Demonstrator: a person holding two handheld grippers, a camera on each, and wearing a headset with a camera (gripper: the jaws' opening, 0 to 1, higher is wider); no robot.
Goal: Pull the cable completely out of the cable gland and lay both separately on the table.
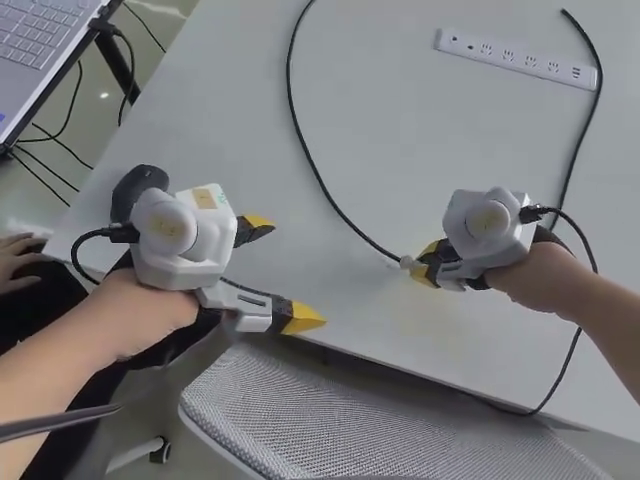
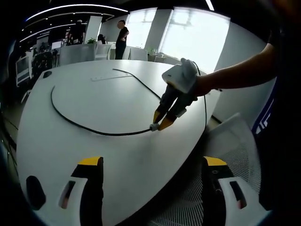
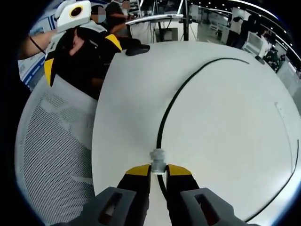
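Observation:
A long black cable (image 1: 300, 150) curves across the white table (image 1: 430, 130) and ends in a small white cable gland (image 1: 405, 263) near the front edge. My right gripper (image 1: 424, 267) is shut on the gland (image 3: 158, 160), and the cable (image 3: 174, 101) runs away from it and also back between the jaws. In the left gripper view the gland (image 2: 154, 127) sits at the tips of the right gripper (image 2: 161, 123). My left gripper (image 1: 280, 270) hangs open over the table's front left edge, apart from the cable, with nothing between its jaws (image 2: 151, 162).
A white power strip (image 1: 515, 57) lies at the back right. A laptop (image 1: 40, 40) stands off the table at far left. A grey mesh chair (image 1: 350, 430) sits below the front edge. A dark rounded object (image 1: 140, 185) rests near the left corner.

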